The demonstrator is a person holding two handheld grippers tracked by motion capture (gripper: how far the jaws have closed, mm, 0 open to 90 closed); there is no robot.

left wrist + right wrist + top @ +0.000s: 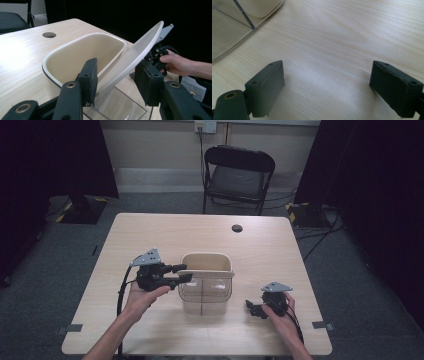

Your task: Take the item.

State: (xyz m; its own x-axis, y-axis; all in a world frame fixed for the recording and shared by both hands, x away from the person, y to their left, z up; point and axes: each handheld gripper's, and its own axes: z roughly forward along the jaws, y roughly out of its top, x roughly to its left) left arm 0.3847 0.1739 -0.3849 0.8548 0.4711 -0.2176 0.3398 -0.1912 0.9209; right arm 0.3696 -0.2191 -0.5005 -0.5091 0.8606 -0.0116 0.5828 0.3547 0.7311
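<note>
gripping the bin [75, 53] lid [136, 52] with left gripper [117, 82], lid tilting open; right gripper [327, 85] resting released on table [342, 32]. next, probably: swinging lid fully clear.

Light wood table [150, 235], round cable hole [237, 228] far side. Cream bin [205, 292] stands centre, between the two grippers.

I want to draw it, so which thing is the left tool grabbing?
Find the wooden table and the cream bin in its middle. The left tool grips the bin's lid, a thin cream flap tilted up over the open top, unlike the clear panel below.
</note>
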